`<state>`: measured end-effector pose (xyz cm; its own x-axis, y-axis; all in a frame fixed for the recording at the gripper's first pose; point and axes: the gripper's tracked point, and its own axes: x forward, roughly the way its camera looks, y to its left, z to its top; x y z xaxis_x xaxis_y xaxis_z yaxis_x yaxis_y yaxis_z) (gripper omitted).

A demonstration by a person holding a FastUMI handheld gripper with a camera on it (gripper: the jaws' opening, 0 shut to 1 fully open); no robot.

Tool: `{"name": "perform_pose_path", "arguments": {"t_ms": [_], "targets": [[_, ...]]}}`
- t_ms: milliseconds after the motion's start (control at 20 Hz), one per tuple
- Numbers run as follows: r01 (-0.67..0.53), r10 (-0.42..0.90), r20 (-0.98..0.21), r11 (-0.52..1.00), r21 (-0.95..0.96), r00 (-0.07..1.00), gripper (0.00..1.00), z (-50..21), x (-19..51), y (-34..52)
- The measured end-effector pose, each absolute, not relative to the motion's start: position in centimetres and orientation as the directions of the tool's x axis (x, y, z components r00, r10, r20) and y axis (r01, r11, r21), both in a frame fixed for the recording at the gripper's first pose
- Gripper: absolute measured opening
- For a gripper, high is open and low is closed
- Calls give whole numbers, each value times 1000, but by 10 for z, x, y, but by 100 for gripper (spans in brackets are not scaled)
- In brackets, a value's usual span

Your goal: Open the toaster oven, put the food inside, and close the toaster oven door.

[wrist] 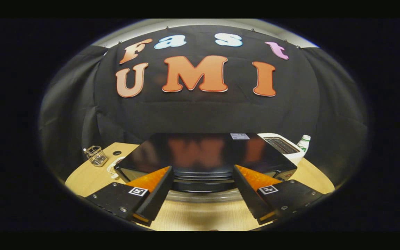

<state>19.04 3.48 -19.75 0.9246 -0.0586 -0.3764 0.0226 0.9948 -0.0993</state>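
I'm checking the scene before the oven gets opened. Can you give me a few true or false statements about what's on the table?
1. The hand-held gripper is open, holding nothing. True.
2. The toaster oven lies just ahead of the fingers. True.
3. A wire basket stands on top of the oven. False: it stands on the table, beside the oven.
4. The white toaster lies between the fingers. False: it sits beyond them, beside a bottle.

- A staged recording booth: black cloth wall [200, 114] draped behind a round wooden table [82, 180].
- Kitchen props at twelve o'clock: toaster oven [203, 152], pop-up toaster [283, 146], bottle [303, 143].
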Motion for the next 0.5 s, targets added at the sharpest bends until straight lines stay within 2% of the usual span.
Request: {"name": "perform_pose_path", "arguments": {"t_ms": [500], "targets": [[10, -52, -402, 994, -106, 914, 100, -199, 168, 37]]}}
